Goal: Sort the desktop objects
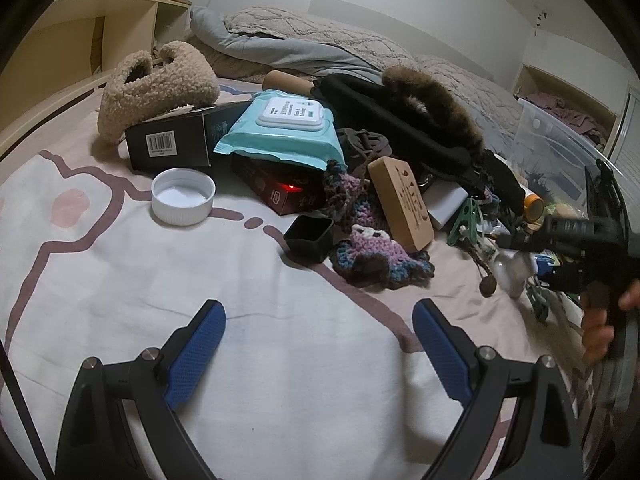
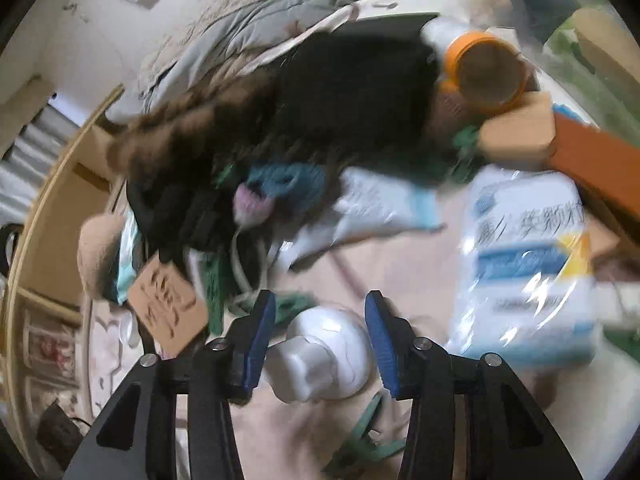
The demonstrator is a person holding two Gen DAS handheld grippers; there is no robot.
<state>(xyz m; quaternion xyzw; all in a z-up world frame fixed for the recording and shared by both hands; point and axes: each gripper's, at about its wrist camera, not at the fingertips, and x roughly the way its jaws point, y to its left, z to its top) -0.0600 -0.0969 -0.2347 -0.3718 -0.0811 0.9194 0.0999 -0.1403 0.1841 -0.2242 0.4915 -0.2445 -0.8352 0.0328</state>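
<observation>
Clutter lies heaped on the bed (image 1: pixel 120 264). Your left gripper (image 1: pixel 319 320) hangs spread wide over bare bedspread, holding nothing; the white cap (image 1: pixel 183 197) sits apart ahead, near the black box (image 1: pixel 172 142) and wipes pack (image 1: pixel 280 132). Your right gripper (image 2: pixel 320 320) is parted around a white bottle (image 2: pixel 324 354) without touching it, beside the wrapped package (image 2: pixel 528 256).

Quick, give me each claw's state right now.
Left claw: open, empty, over the bedsheet.
Right claw: open around the white bottle, not clamped.
</observation>
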